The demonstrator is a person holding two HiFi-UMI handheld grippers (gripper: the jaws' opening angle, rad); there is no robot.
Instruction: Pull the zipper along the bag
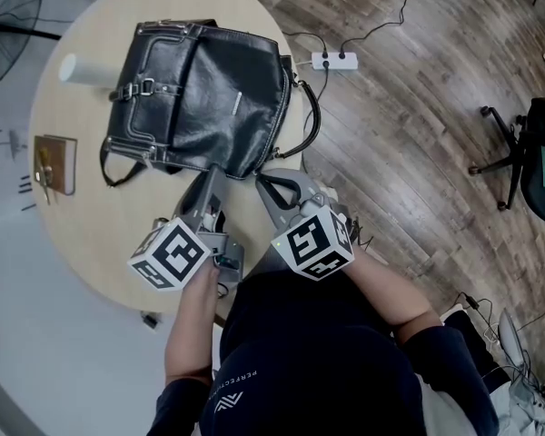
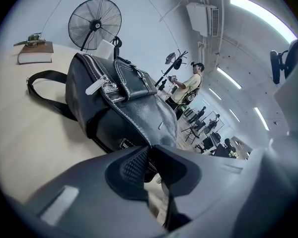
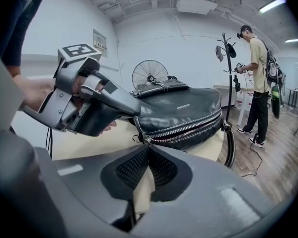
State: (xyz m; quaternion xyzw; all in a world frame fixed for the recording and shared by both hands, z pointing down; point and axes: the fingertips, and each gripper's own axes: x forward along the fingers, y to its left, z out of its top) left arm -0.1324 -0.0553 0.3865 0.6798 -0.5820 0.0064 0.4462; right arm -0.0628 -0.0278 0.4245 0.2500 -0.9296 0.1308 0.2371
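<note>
Right fingers point(image 3: 131, 168): shut on zipper pull point(image 3: 144, 140), frame centre. Left fingers point(image 2: 133, 165): clamped on bag point(image 3: 184, 105) end just beside. Zipper track point(image 3: 188, 128): long axis running rightward from pull.

"How many of each?"

"One bag point(image 1: 204, 94), one book point(image 1: 56, 163), one fan point(image 1: 4, 16), one power strip point(image 1: 334, 60), one table point(image 1: 91, 234) — plus two grippers: left gripper point(image 1: 211, 173), right gripper point(image 1: 265, 178)."

"Chairs?"

"One chair point(image 1: 536, 157), I think — the edge crops it."
</note>
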